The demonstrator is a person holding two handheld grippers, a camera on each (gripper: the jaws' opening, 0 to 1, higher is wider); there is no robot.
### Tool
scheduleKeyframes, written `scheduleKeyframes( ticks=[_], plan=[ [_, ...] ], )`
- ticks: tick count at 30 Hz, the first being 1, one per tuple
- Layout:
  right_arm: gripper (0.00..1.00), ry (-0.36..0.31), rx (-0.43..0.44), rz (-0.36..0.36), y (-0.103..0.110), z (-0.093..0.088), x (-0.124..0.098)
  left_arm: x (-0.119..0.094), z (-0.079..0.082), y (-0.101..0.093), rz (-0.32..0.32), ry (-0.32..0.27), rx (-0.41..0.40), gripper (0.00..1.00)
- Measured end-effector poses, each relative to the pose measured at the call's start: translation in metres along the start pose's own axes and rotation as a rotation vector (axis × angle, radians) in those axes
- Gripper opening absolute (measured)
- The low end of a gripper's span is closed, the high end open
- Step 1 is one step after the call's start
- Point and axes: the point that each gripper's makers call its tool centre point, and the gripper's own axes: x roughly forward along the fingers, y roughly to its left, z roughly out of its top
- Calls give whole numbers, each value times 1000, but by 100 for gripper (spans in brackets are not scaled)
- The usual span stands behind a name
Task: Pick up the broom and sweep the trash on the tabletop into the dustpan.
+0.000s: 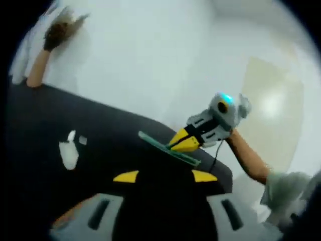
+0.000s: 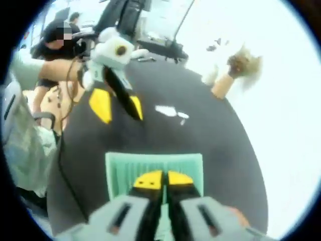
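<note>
Right gripper (image 2: 161, 179) pinches the green dustpan (image 2: 118, 168) on the black tabletop (image 2: 210, 145).

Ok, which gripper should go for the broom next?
The left. The left gripper is open and holds nothing, while the right gripper is already shut on the green dustpan. The broom stands at the black table's far edge, beyond the white trash.

A black bench (image 1: 125, 135) with a rounded edge stands against a plain white wall (image 1: 150, 45). In the right gripper view a person (image 2: 57, 37) sits beyond the bench (image 2: 210, 145) near dark office furniture (image 2: 125, 17), blurred, and pale crumpled cloth (image 2: 25, 145) lies beside the bench's edge
</note>
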Motion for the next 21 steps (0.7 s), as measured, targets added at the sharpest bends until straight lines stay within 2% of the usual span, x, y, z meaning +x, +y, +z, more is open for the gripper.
scheduleKeyframes(
  ticks=[2, 3, 5, 7, 12, 15, 18, 21],
  plan=[
    [1, -29, -2, 17, 0, 4, 1, 1, 11, 2, 6, -51, -83, 38],
    [1, -42, -2, 12, -1, 5, 2, 1, 14, 3, 8, -63, -141, 38],
    [1, -64, -4, 11, 1, 4, 2, 1, 18, 6, 12, -75, -202, 34],
    [1, -104, 9, 9, 2, 6, 2, 3, 17, 10, 27, -67, -208, 31],
    [1, -193, 29, -3, 7, 12, -4, 13, 6, 18, 55, -32, -293, 30],
    [1, -225, 47, -7, 7, 11, -6, 23, 1, 20, 38, -12, -424, 30],
    [1, -253, 69, -5, 3, 8, -7, 28, -2, 28, 67, 38, -474, 29],
    [1, -271, 71, -12, 4, 7, -7, 30, 6, 30, 61, 18, -572, 29]
  ],
)
